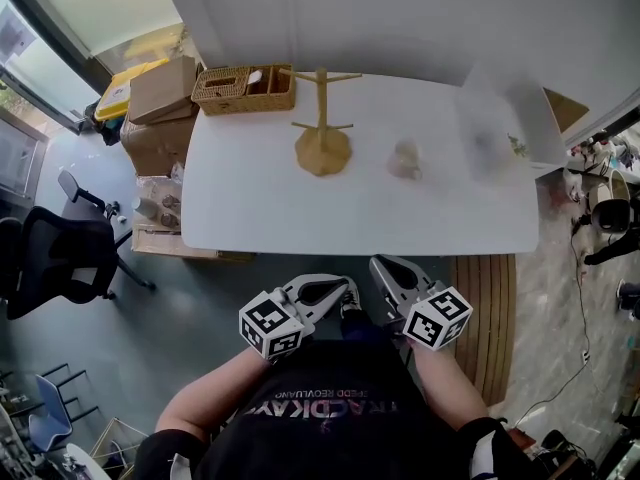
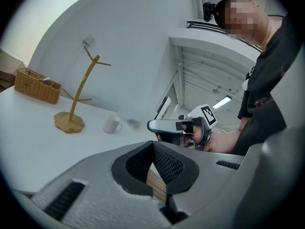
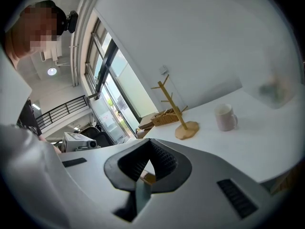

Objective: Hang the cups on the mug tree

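Observation:
A wooden mug tree (image 1: 321, 118) stands bare at the back middle of the white table (image 1: 300, 213). A pale pink cup (image 1: 405, 160) sits upright on the table to its right, apart from it. The left gripper view shows the same mug tree (image 2: 78, 92) and cup (image 2: 112, 125), and so does the right gripper view, as mug tree (image 3: 174, 106) and cup (image 3: 225, 117). My left gripper (image 1: 345, 288) and right gripper (image 1: 382, 265) are side by side, short of the table's near edge. Both are shut with nothing in them, left gripper (image 2: 153, 144) and right gripper (image 3: 150, 141).
A wicker basket (image 1: 245, 88) stands at the table's back left, close to the mug tree. A clear plastic container (image 1: 500, 118) takes up the back right corner. Cardboard boxes (image 1: 160, 93) and a black office chair (image 1: 50, 258) stand left of the table.

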A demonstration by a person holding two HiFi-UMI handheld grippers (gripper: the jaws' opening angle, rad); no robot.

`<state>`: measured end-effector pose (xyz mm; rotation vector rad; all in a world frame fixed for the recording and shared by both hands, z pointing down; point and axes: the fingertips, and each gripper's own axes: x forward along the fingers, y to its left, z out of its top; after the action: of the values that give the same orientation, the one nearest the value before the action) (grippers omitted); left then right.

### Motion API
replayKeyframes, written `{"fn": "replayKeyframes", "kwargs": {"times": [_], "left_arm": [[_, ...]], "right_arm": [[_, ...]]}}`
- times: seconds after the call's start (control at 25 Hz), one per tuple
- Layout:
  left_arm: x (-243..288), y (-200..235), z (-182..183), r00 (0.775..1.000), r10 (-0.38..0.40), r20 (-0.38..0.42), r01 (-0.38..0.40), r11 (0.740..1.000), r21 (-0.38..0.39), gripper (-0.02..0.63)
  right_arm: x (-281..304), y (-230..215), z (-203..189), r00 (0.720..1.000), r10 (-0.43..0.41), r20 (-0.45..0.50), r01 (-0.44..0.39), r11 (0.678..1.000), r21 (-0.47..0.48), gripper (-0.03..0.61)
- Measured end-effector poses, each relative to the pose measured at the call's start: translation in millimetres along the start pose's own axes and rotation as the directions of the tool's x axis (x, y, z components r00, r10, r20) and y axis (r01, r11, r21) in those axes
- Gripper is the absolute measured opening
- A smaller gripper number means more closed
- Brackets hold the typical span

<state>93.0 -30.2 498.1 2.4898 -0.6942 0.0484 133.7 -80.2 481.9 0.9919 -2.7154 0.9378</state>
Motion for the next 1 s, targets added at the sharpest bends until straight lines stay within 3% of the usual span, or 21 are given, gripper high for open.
{"fn": "replayKeyframes", "kwargs": {"times": [0.48, 0.72, 1.0], "left_arm": [[42, 26, 14, 0.999, 0.032, 0.002, -0.032, 0.999, -0.026, -0.005], [54, 42, 24, 0.997, 0.079, 0.015, -0.078, 0.996, -0.037, -0.005], [69, 56, 27, 0.992, 0.129, 0.018, -0.127, 0.99, -0.066, -0.005]], "right_arm": [[4, -88, 30, 0.993, -0.122, -0.013, 0.12, 0.987, -0.108, 0.009], [7, -144, 39, 0.976, -0.218, -0.01, 0.216, 0.971, -0.107, 0.009], [15, -199, 44, 0.963, -0.267, -0.018, 0.265, 0.96, -0.088, 0.014]]}}
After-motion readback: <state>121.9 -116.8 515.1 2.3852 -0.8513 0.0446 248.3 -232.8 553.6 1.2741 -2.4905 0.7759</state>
